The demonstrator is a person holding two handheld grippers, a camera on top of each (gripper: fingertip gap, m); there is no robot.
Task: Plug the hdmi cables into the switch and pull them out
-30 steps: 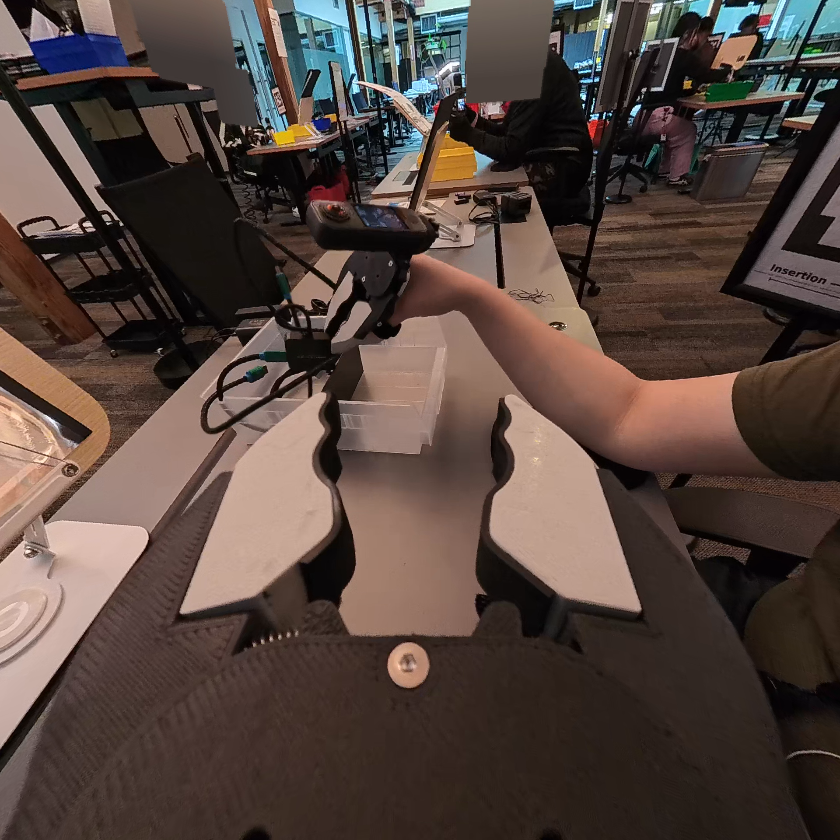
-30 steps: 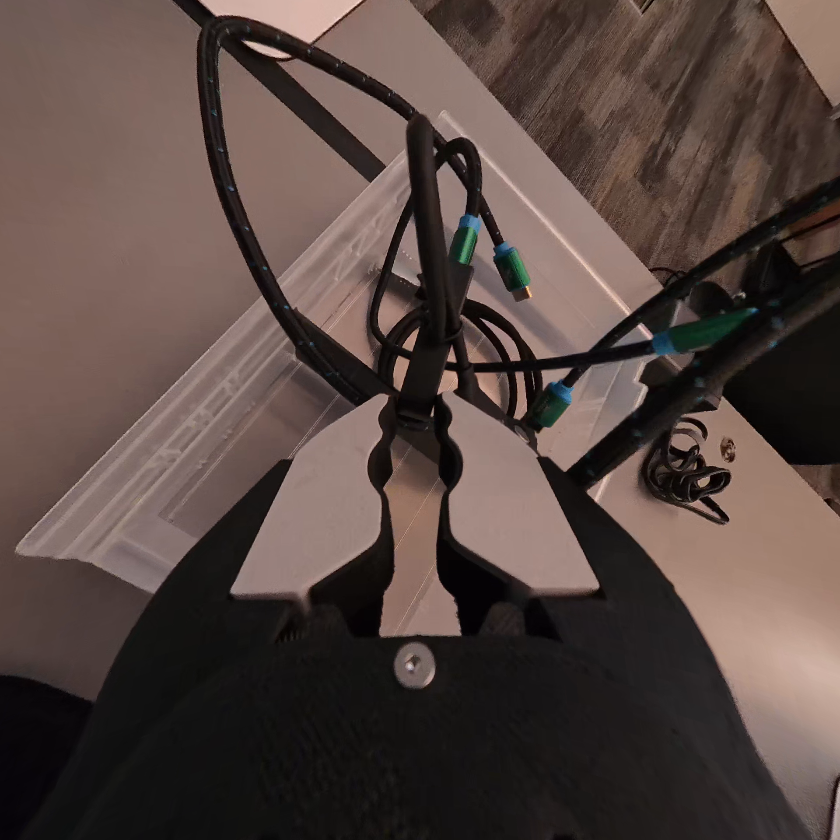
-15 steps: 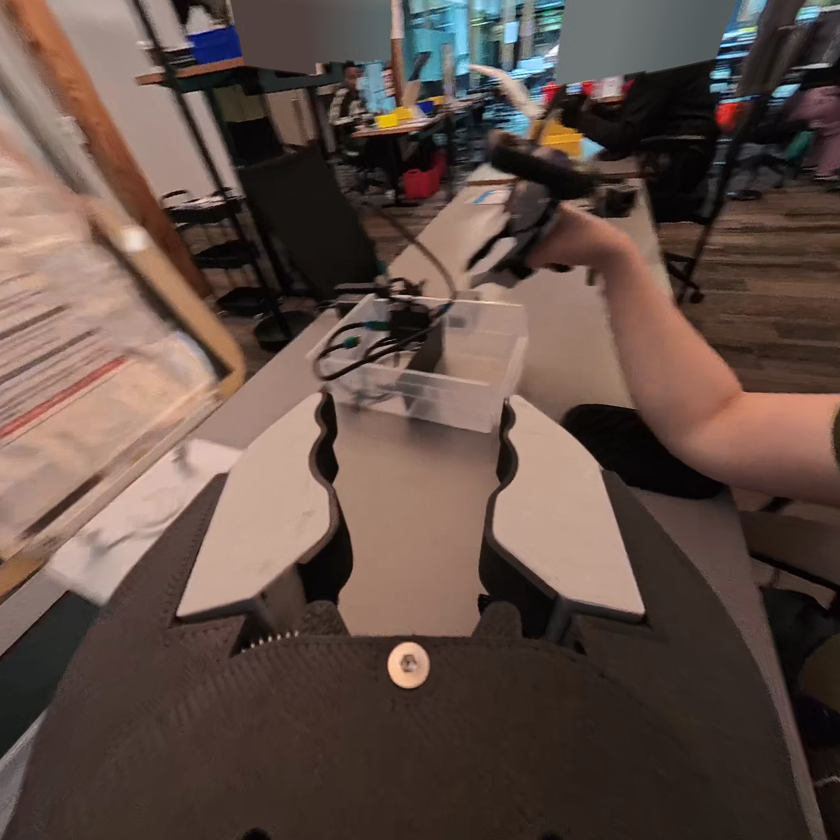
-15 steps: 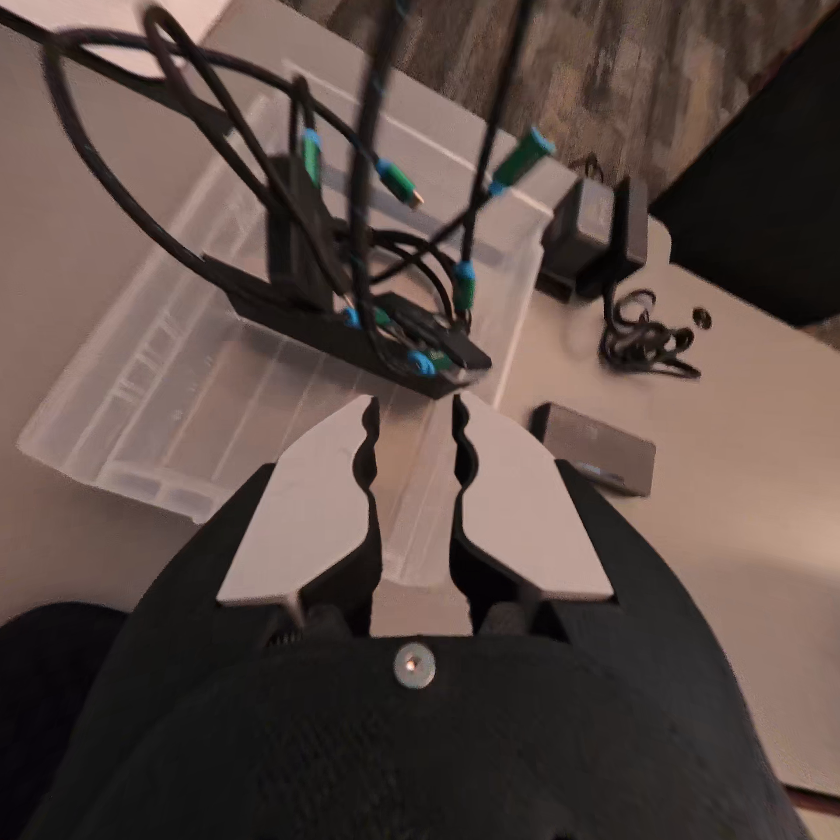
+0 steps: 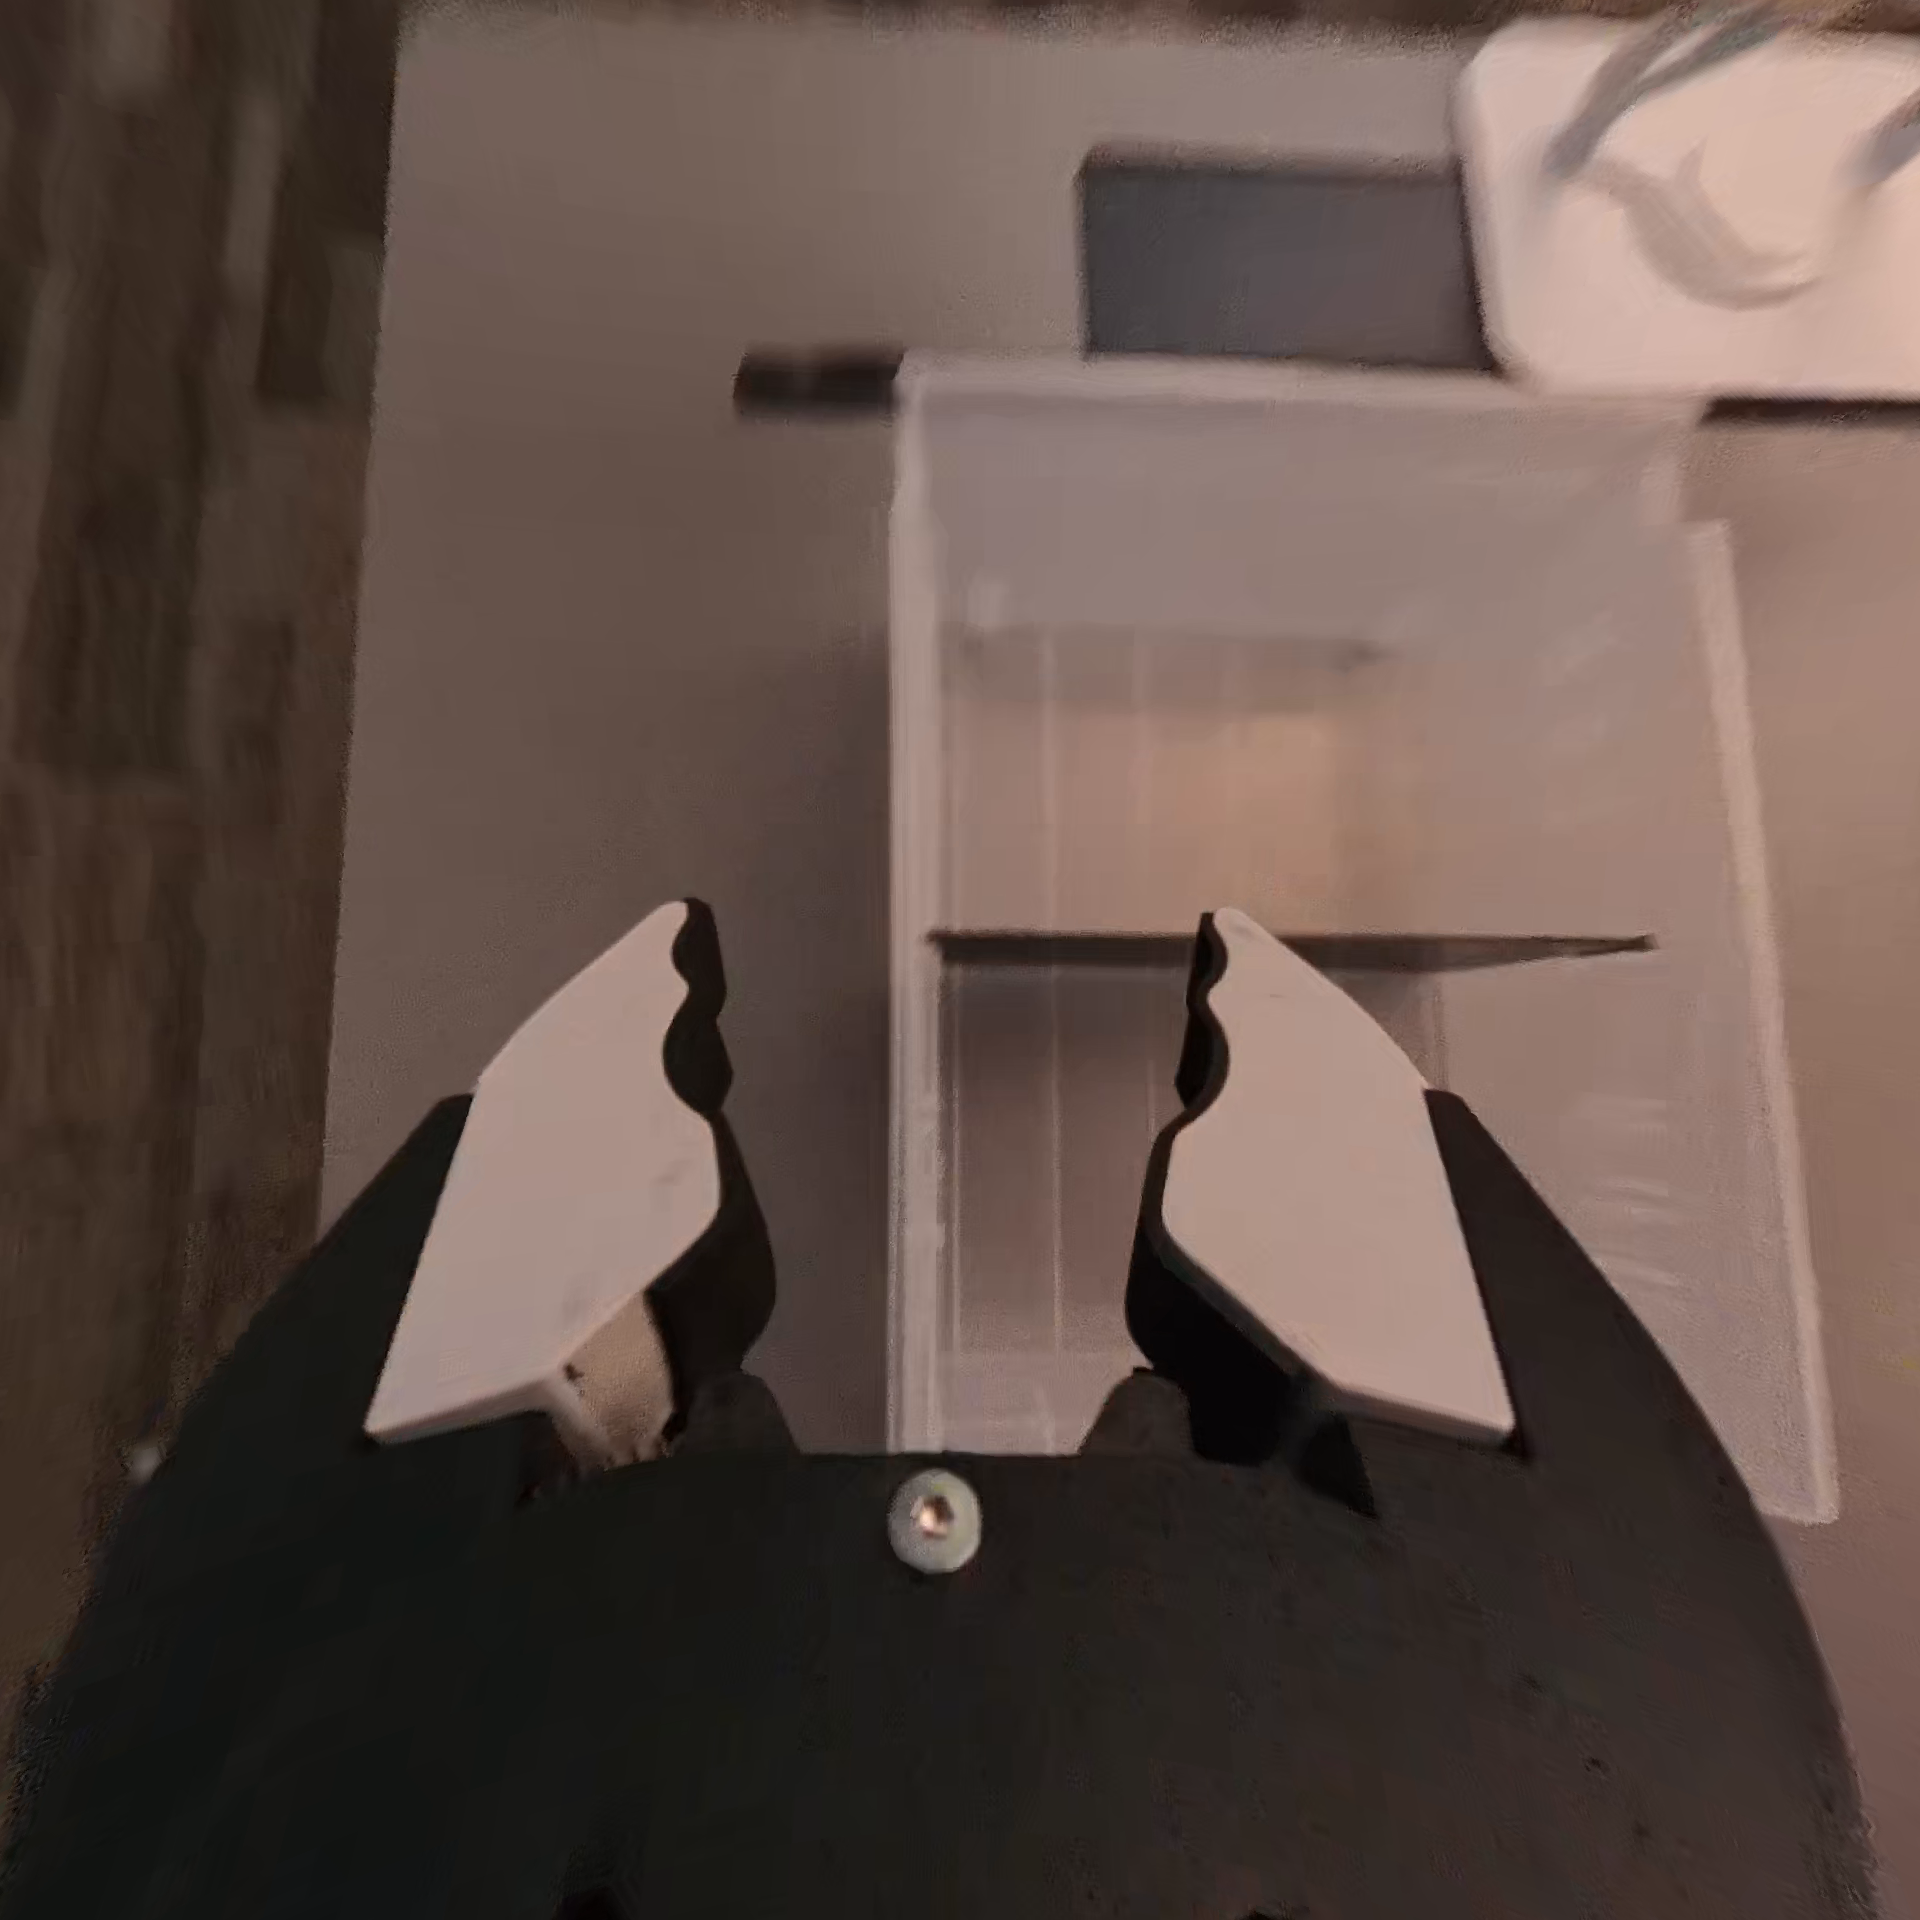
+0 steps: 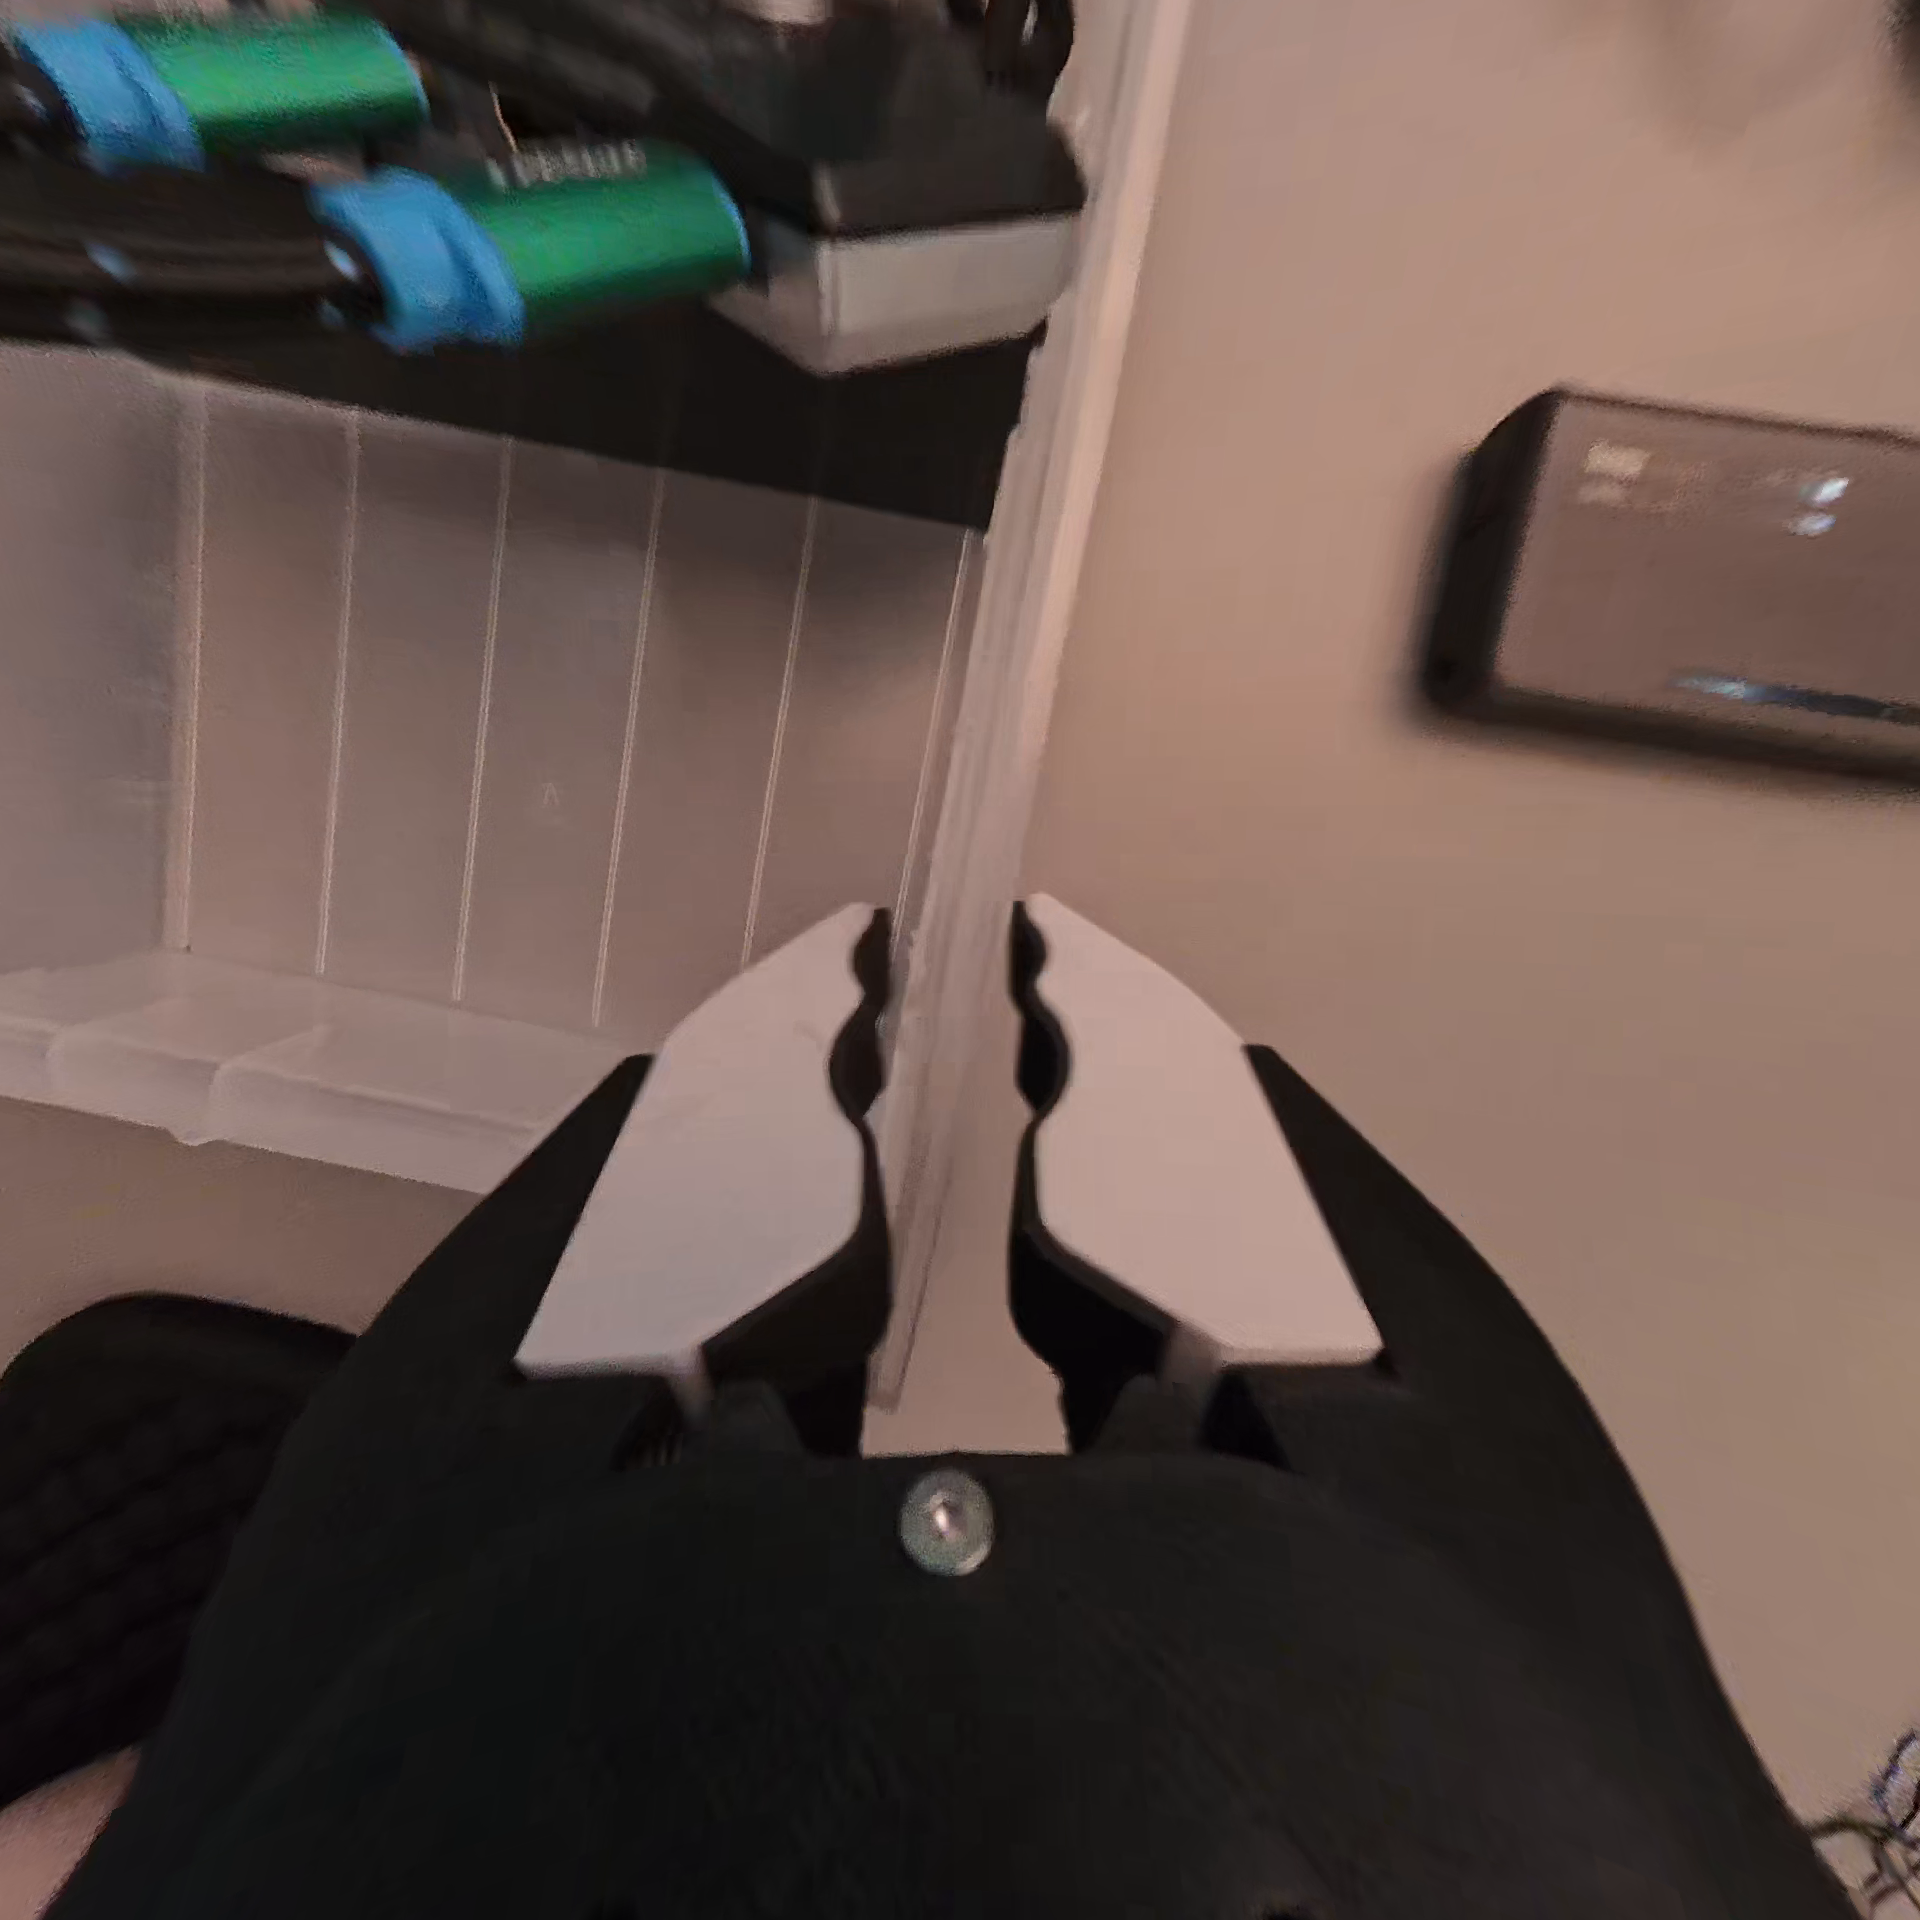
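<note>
In the right wrist view, two green HDMI plugs with blue collars (image 6: 603, 223) on black cables lie in a clear plastic bin (image 6: 520, 727), pointing at a black box (image 6: 914, 135) in its far corner. I cannot tell if they are plugged in. My right gripper (image 6: 948, 925) straddles the bin's right wall (image 6: 966, 790) and is closed on it. In the left wrist view, my left gripper (image 5: 956, 925) is open and empty above the bin's left rim (image 5: 914, 727). No cables show in that view.
A dark flat box (image 6: 1704, 592) lies on the grey table right of the bin. In the left wrist view a dark rectangle (image 5: 1278, 260) and a white stand base (image 5: 1662, 187) lie beyond the bin. The table edge and floor (image 5: 156, 727) are at left.
My right gripper let go of the cable bundle, which dropped into the bin, then came down and closed on the bin's right wall. My left gripper swung forward and tilted down over the bin.
</note>
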